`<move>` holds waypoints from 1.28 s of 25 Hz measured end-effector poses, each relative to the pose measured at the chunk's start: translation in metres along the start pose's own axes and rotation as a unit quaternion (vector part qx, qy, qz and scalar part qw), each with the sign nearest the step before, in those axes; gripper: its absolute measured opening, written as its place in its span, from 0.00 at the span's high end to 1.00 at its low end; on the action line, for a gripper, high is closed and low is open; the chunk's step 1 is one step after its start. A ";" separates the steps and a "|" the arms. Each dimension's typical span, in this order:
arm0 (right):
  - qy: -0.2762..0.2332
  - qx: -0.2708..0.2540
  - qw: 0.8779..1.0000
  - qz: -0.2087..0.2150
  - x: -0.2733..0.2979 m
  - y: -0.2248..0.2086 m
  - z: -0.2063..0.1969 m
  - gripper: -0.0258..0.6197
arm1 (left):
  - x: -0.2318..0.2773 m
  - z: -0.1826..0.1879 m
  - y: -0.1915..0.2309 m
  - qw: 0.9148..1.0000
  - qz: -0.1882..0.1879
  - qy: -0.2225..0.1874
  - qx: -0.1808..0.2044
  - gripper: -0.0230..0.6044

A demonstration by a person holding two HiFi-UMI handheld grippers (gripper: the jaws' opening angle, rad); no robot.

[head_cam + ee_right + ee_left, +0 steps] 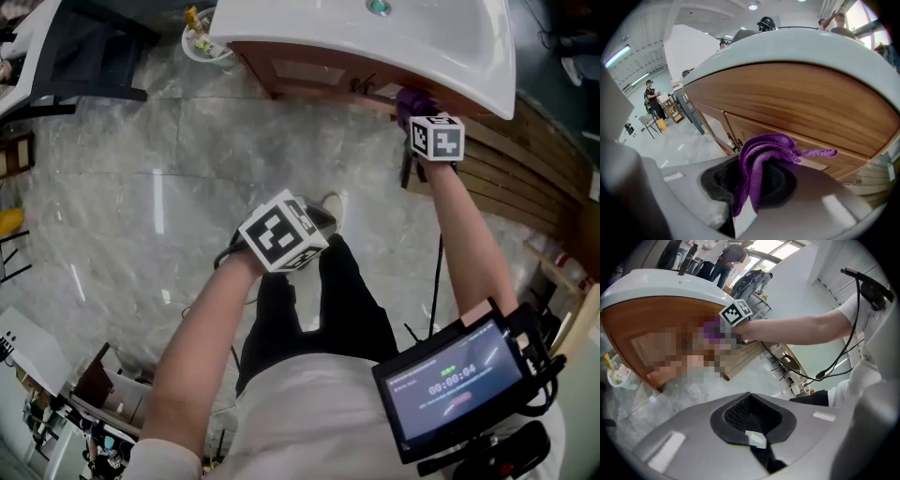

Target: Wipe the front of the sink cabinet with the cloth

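- floor: grey marble-look tiles, glossy, runs under everything I see.
- sink cabinet: wood front w/ drawer lines across it.
- sink: white, sits on top of the cabinet, rim overhangs the front.
- R tongs: clamped on the cloth, held up at the cabinet front just under the sink rim.
- L tongs: pads together, nothing btwn them; low over the floor, well apart from the cabinet.
- cloth: purple, bunched, folds poke out past the pads toward the wood; contact w/ the wood I can't tell.
- small white bowl: on the floor beside the cabinet's end.
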State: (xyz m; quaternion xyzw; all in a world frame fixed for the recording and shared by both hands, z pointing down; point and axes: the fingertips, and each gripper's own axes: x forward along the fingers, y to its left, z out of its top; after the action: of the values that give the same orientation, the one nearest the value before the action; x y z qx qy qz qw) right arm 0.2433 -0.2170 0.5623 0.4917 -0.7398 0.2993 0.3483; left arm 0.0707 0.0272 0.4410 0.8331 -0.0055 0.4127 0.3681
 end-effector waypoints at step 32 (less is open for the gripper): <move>-0.010 -0.173 0.975 0.140 0.113 0.296 0.118 0.82 | -0.071 -0.140 0.045 0.988 0.042 -0.013 -0.146 0.95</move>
State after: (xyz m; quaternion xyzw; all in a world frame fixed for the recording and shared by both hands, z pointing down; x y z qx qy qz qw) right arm -0.0906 -0.2683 0.5557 0.3183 -0.8456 0.2073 0.3751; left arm -0.0864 0.0598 0.4738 0.7750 -0.1051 0.4115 0.4679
